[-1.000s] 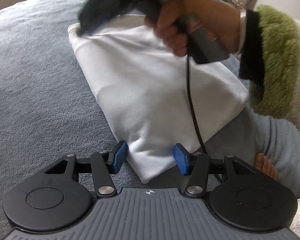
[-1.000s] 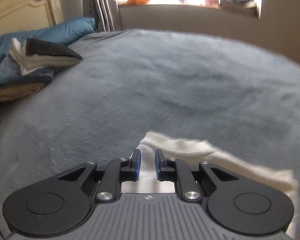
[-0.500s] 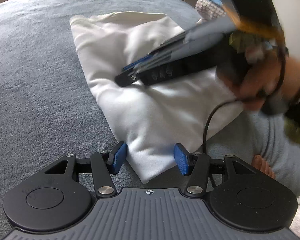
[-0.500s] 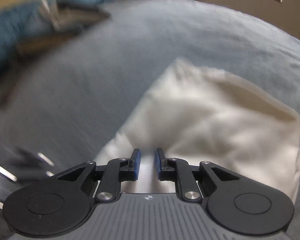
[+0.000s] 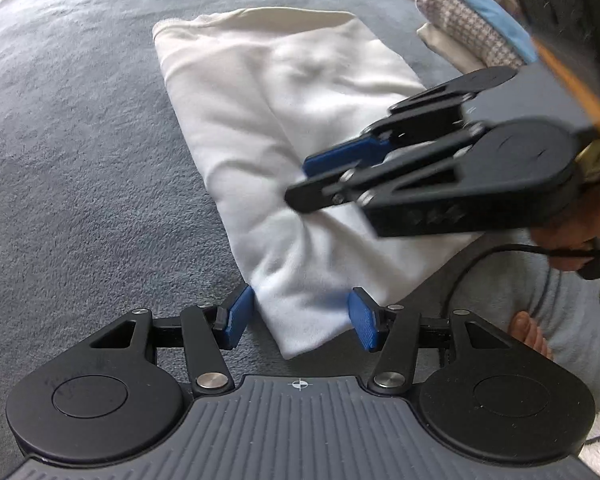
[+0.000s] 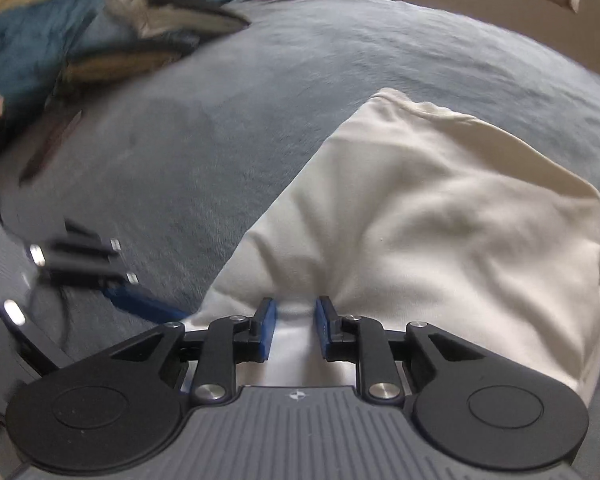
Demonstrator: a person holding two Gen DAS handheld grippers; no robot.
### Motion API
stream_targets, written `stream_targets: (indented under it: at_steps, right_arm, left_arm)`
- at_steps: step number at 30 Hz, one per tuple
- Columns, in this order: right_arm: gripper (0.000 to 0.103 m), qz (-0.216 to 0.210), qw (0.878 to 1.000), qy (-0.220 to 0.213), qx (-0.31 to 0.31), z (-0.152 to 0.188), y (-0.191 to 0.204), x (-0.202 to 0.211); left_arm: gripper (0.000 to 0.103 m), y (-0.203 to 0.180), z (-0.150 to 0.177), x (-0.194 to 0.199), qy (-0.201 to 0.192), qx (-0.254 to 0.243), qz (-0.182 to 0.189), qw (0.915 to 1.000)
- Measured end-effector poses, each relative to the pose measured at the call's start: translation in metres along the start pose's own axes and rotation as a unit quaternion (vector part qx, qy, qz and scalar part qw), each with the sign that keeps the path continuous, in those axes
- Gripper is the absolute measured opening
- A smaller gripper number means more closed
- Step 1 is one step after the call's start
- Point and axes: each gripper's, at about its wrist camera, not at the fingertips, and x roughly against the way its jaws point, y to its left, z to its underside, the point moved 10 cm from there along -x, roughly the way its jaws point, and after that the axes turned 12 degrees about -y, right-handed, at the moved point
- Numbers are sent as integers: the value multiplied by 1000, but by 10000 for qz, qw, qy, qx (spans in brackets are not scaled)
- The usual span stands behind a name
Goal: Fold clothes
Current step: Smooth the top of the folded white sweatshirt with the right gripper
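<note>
Folding white garment (image 5: 284, 128) on grey bedspread (image 5: 80, 140) | left gripper (image 5: 300, 316) half-open astride near corner, long axis running away | right gripper (image 6: 296, 328) just widening, narrow, cloth bunched between pads, unpinched

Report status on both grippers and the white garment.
Left gripper open, straddling the near corner of the folded white garment. Right gripper just been opening, cloth between its pads. Nothing in the way on the grey blanket.
</note>
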Motion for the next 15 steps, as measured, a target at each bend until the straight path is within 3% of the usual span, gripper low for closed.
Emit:
stream_targets:
  at_steps: [4,8,15]
  right_arm:
    - [23,-168,9997,-158,107,-2,7,26]
    - [23,162,9992,334,175,38,0,12]
    - [24,593,9976,-226,-258,35,-10,46]
  left_arm:
    - [53,-2,1,2,54,18,-87,9999]
    - [53,-6,1,-2,98,-60,-159,9998]
    - [54,-10,0,-1,120,-159,-317,9993]
